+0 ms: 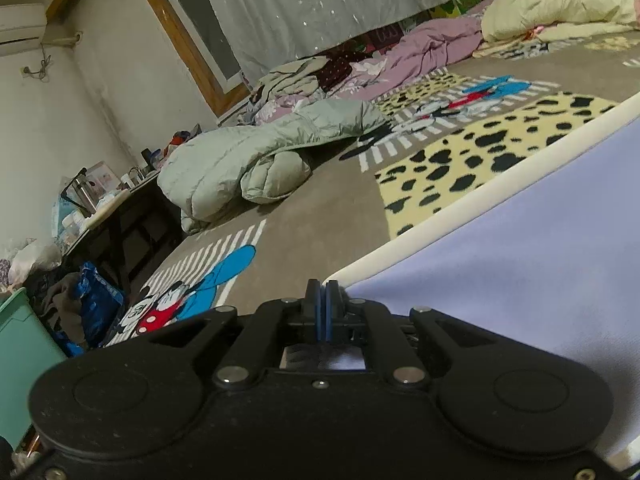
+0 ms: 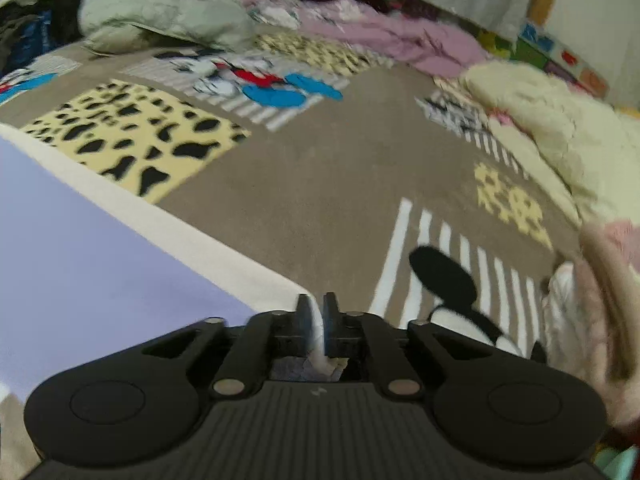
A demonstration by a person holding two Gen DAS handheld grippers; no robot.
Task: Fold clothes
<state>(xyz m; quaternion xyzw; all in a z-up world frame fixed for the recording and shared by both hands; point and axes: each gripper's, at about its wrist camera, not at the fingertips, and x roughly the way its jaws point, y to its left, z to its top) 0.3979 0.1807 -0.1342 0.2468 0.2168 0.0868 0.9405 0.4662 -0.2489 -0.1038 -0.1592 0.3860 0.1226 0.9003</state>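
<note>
in the left wrist view, a mint-green bin [image 1: 16,340] sits at the far left edge, with a blue bag [image 1: 98,296] and a dark heap of clothes beside it. behind them a cluttered desk [image 1: 120,204] carries bottles and a steel flask. further right, a pale green puffer jacket [image 1: 248,152] lies crumpled on the bed, whose cover [image 1: 320,208] is brown with cartoon mice, white stripes and yellow patches spotted black. a pink quilt [image 1: 432,46] and a cream quilt [image 1: 560,0] are bunched along the far side under a grey curtain [image 1: 320,0].

the left claw [image 1: 322,286] has its blue pads pressed together, and the corner of a lavender garment [image 1: 540,248] with a cream hem band meets them on their right side; it seems pinched there, though the fabric between the pads is hard to make out. the garment stretches taut from that corner to the right edge of the view, above the bed cover.

in the right wrist view, which is a little blurred, the same lavender garment [image 2: 80,248] fills the left, its cream band running down to the right claw [image 2: 317,300]. that claw is clamped on the band's corner, and a strip of cream fabric shows between its two fingers. to the right lie the striped cover and, at the edge, a pinkish fluffy bundle [image 2: 600,280].
</note>
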